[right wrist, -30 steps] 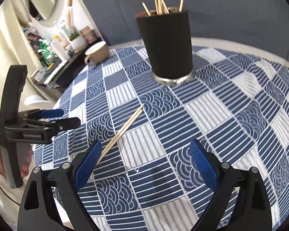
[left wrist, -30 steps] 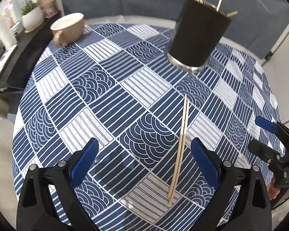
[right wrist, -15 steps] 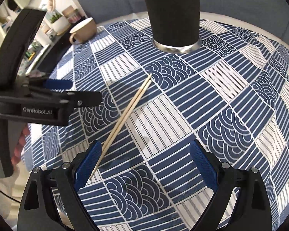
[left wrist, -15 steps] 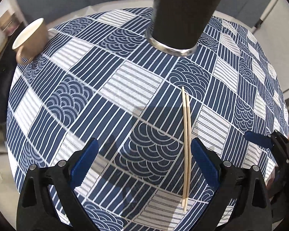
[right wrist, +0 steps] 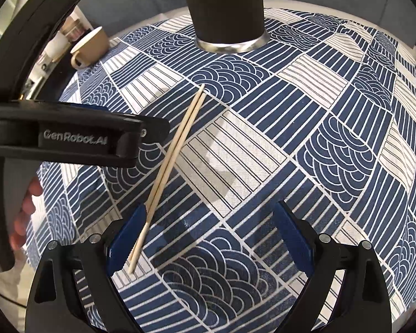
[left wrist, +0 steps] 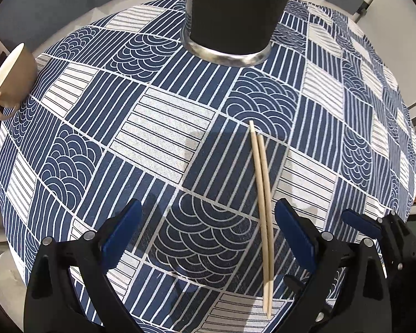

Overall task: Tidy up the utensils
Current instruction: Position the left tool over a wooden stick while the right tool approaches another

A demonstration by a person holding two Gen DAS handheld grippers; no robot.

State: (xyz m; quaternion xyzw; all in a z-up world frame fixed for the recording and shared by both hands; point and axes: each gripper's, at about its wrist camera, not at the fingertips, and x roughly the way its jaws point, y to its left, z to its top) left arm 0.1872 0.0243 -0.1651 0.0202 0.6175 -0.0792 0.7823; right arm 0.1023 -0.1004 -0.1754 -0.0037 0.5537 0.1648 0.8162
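Across the patterned tablecloth (left wrist: 163, 144) we saw the chopsticks (left wrist: 262, 194) lying paired before the black holder (left wrist: 230, 14) (light, stiff, slippery, best pinched mid-length), left gripper (left wrist: 208, 236) and right gripper (right wrist: 208, 238) gaping.

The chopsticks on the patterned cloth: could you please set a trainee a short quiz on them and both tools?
1. True or false: the chopsticks lie side by side on the tablecloth.
2. Which tool has the pair between its open fingers? A) left tool B) right tool C) neither
3. Fill in: the black holder stands ____ the chopsticks' far tips.

Key
1. True; neither tool grips them.
2. A. In the right wrist view, the pair's near end lies by the right tool's left finger.
3. Beyond; a gap of cloth separates them.
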